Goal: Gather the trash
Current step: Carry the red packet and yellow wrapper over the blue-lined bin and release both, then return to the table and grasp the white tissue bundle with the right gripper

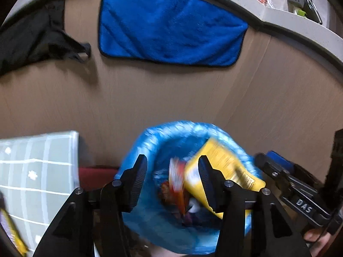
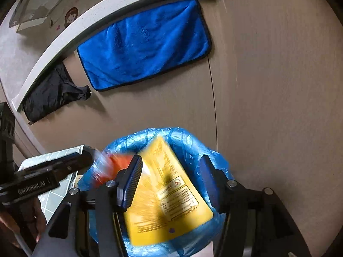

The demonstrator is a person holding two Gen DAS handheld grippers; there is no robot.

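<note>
A bin lined with a blue plastic bag (image 1: 150, 147) stands against a brown cabinet front; it also shows in the right wrist view (image 2: 188, 143). A yellow snack packet (image 2: 167, 192) is blurred in the bag's mouth, between my right gripper's (image 2: 171, 175) open fingers, and also shows in the left wrist view (image 1: 225, 167). A red and orange wrapper (image 1: 176, 177) is blurred between my left gripper's (image 1: 172, 177) open fingers, over other trash in the bag. The wrapper also shows by the left gripper's tip in the right wrist view (image 2: 115, 162).
A blue towel (image 1: 171, 25) and a black cloth (image 1: 32, 36) hang on the cabinet under a white counter edge (image 1: 278, 17). A grey-green grid-patterned mat (image 1: 36, 171) lies left of the bin. Another yellow packet (image 1: 12, 231) lies at the far left.
</note>
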